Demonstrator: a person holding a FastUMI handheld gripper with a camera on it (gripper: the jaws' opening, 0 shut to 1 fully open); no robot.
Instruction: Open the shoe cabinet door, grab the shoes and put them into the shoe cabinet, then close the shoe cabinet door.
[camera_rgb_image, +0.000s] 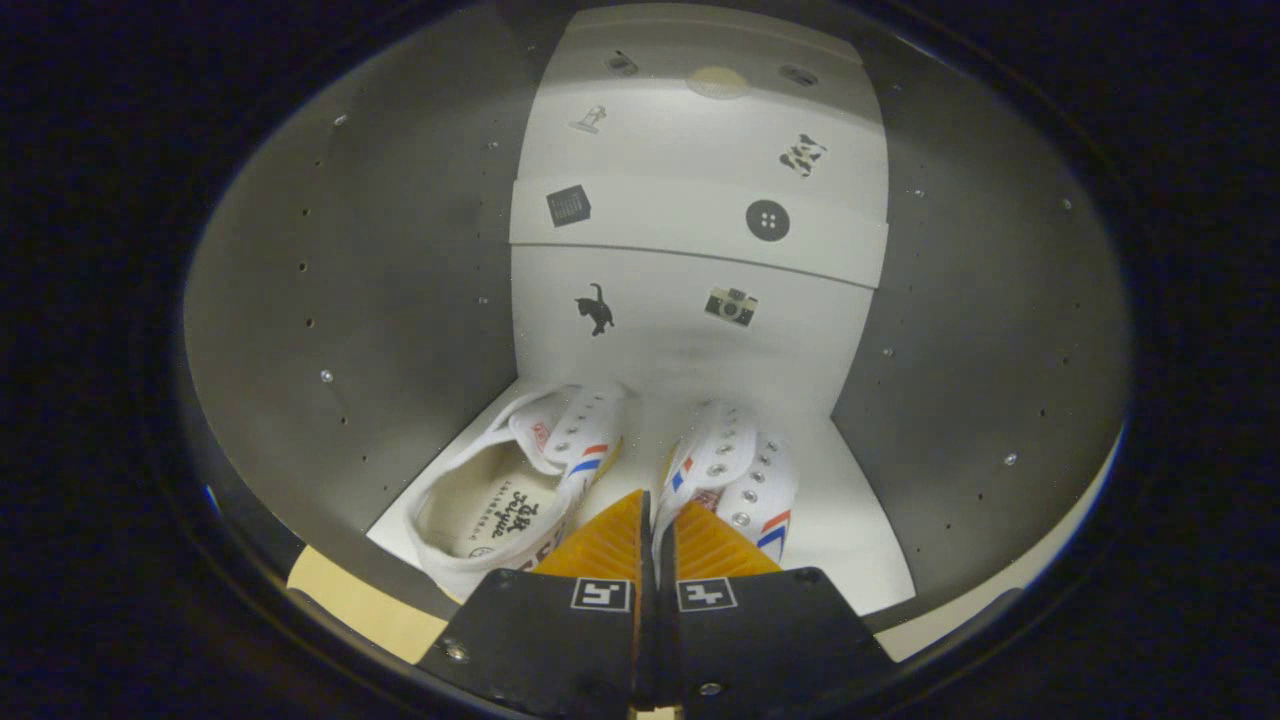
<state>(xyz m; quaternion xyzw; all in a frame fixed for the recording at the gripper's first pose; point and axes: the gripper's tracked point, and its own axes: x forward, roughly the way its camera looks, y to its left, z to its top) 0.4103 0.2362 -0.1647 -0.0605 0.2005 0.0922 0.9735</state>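
Shoes (620, 470), a white pair with red-blue stripes, sit side by side on the white floor of the shoe cabinet (350, 330), long axes running near to far, toes toward the back wall with its small stickers (700, 260). Left shoe lies close to the grey left wall, while bare floor stays open right of the right shoe. Gripper (655, 530) fingers are pressed together, pinching the right shoe's inner edge.

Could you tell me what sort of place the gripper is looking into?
Most likely the inside of a shoe cabinet: grey side walls, a stickered white back panel, and white shoes ahead of the nearly closed gripper.
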